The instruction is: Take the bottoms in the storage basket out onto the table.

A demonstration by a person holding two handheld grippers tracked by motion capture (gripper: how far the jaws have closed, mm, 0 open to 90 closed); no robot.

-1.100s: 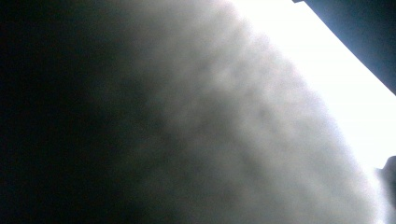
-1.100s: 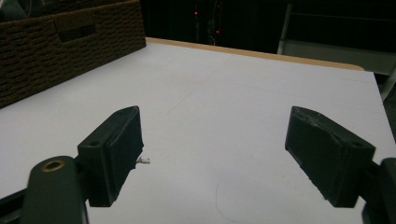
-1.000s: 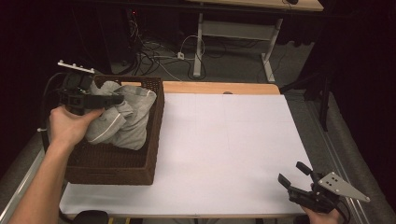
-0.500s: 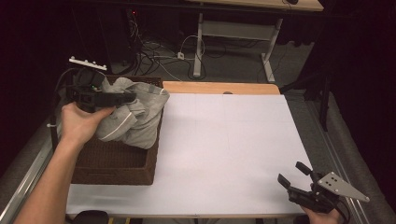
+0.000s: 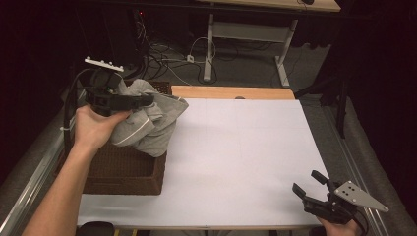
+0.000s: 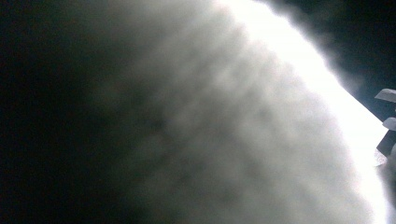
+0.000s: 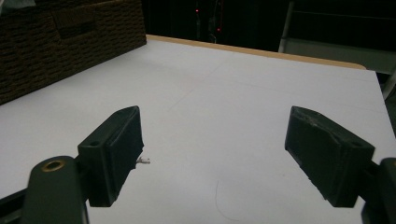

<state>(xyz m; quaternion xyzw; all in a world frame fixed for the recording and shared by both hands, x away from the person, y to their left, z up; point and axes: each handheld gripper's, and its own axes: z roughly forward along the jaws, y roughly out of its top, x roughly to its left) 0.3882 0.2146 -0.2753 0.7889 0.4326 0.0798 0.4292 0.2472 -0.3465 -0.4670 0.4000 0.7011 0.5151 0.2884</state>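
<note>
From the high view, at about 9 o'clock, the left gripper [image 5: 140, 101] has its fingers shut tight on a grey piece of clothing [image 5: 150, 123]. The cloth hangs in a soft bunch above the brown woven basket [image 5: 123, 172]. Part of it droops over the basket's right wall, toward the white worktop [image 5: 241, 157]. The person's left hand [image 5: 93, 128] holds the gripper up. Down at 5 o'clock, the right gripper [image 5: 309, 184] waits low by the worktop's near edge, well apart from the cloth, with its fingers spread and nothing in them.

Up close, the left gripper view is a pale, fuzzy blur of grey cloth [image 6: 210, 130] pressed near the lens. Its own fingers cannot be made out there.

Over in the right gripper view, the two black fingers [image 7: 116, 154] stand wide open over bare white worktop [image 7: 243, 93]. The basket [image 7: 70, 42] sits at 10 o'clock.

What could go wrong? The cloth is bunched, so the fingers may pinch just one fold, and the heavy hanging part could slide out and drop. A loose end could also catch on the rough basket rim and tug the basket along. The cloth hides the left camera too, so aiming is hard.
</note>
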